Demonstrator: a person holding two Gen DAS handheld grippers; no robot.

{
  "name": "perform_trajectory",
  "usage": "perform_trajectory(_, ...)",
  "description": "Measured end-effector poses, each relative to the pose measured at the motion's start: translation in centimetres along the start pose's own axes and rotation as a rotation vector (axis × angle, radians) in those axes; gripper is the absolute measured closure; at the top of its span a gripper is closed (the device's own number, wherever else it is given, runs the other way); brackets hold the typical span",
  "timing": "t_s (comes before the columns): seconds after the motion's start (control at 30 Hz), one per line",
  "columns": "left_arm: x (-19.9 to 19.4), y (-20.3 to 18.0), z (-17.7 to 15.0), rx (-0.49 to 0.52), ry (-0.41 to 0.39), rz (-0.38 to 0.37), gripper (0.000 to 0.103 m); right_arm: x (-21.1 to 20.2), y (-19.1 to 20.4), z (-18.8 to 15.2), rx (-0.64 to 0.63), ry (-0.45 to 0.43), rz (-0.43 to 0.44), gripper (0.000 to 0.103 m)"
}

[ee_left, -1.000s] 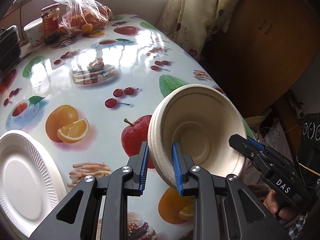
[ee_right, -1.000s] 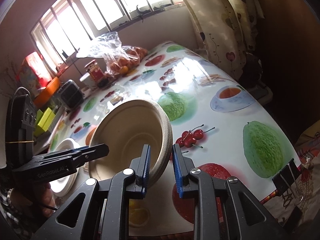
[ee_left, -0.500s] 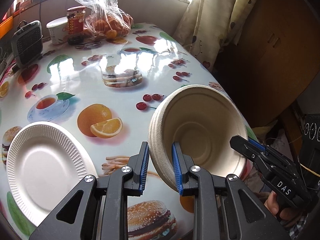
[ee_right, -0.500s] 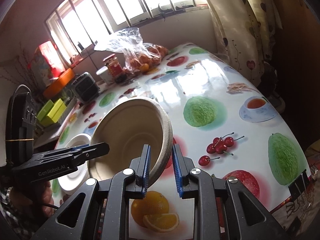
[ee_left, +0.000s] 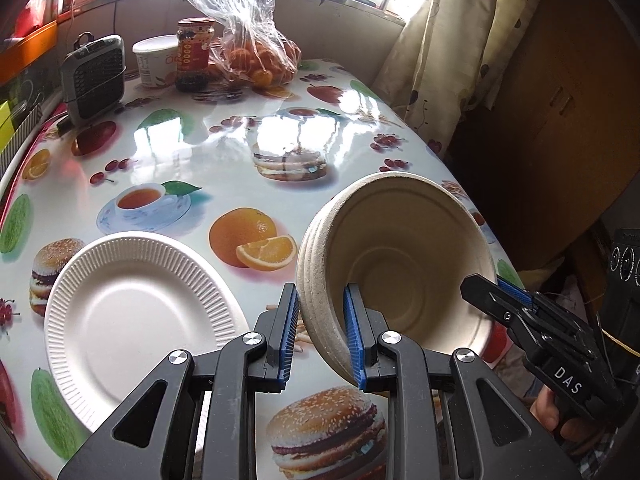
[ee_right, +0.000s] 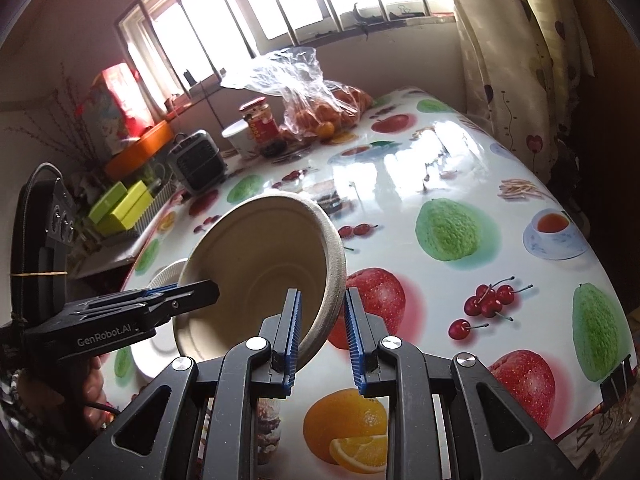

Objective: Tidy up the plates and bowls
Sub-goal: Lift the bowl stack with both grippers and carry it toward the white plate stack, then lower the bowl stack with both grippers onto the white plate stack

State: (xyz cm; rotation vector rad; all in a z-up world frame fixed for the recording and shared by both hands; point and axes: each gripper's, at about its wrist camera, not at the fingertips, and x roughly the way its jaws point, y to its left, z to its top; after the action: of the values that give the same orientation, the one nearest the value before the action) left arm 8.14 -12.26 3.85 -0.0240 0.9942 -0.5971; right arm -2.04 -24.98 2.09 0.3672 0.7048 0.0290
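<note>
1. Leftmost on the table, a white plate lies flat on the fruit-print cloth, near the front edge, beside a printed orange.
2. Next, the left tool pinches the left rim of a stack of beige bowls: one blue pad is outside the wall, the other inside.
3. The bowls are held in the air above the table's near right part, tilted so the opening faces the cameras; ridged edges at the rim show several bowls nested together.
4. At the right rim, the right tool pinches the same stack in the same way, one pad inside and one outside; in the left view its tip reaches the bowls from the right.
5. A hand grips the right tool's handle at the lower right of the left view; another hand grips the left tool's handle in the right view.
6. At the far end of the table stand a small grey heater, a white tub, a jar and a clear bag of oranges.
7. A curtain hangs at the right, beside the window.
</note>
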Motion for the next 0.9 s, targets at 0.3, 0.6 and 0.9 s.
perform_trajectory(0.3,-1.4,1.7,-0.5,-0.03,-0.027,0.029,0.079,0.9,1.7,0.1,-0.034,0.014,0.031,0.082)
perform_trajectory(0.6,-2.8,3.7,-1.2,-0.065,-0.047,0.062,0.079,1.8,3.8,0.1,-0.072,0.029,0.067,0.082)
perform_trajectory(0.9,-4.0,5.7,-1.8,-0.102,-0.066,0.093,0.079,3.0,6.1,-0.1,-0.108,0.049,0.1,0.082)
